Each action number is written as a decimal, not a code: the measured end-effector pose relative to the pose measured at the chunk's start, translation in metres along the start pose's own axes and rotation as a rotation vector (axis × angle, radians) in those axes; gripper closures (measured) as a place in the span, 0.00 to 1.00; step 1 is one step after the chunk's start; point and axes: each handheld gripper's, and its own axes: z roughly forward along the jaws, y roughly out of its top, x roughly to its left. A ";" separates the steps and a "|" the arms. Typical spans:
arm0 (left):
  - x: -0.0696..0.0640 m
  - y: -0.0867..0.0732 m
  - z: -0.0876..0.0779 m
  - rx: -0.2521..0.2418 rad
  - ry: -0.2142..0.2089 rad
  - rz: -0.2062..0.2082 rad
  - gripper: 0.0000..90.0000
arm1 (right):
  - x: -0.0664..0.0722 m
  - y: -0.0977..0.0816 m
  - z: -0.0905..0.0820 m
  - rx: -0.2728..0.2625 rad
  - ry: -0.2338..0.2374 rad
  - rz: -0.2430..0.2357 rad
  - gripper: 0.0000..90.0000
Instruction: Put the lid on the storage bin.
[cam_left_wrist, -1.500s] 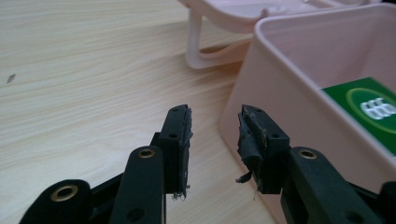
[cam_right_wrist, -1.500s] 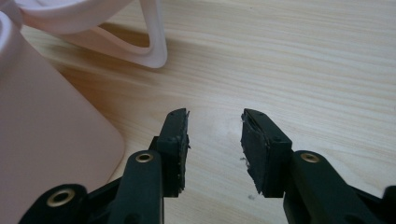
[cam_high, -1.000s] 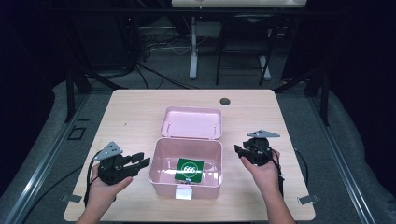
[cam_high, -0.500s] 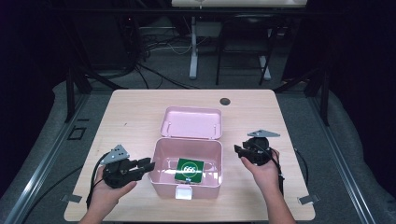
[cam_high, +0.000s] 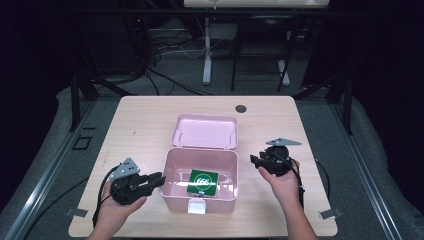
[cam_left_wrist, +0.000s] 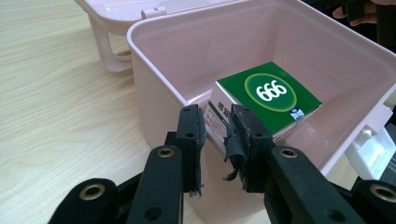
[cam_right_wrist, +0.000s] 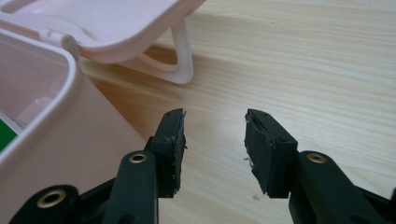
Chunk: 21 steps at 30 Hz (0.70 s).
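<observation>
The open pink box (cam_high: 201, 176) is taken as the landmark on the tabletop (cam_high: 145, 125). A green carton (cam_high: 203, 182) is seen lying flat inside it, its lid (cam_high: 205, 131) folded back behind. At the box's left wall, the left tool (cam_left_wrist: 217, 128) has just been closing; a narrow gap is left over the rim, and no grip is evident. The right tool (cam_right_wrist: 214, 135) is held apart, beside the box's right wall. If the rim is pinched off-centre, the light box may be tipped or dragged.
</observation>
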 end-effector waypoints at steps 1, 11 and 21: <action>-0.001 0.000 0.000 0.001 0.004 0.002 0.82 | 0.001 0.003 0.001 0.000 0.001 -0.007 0.63; -0.003 0.001 -0.002 0.017 0.009 0.001 0.82 | 0.009 0.053 0.018 0.048 0.045 0.034 0.65; -0.007 -0.001 -0.004 0.021 -0.004 0.008 0.82 | 0.010 0.097 0.041 0.084 0.029 0.094 0.61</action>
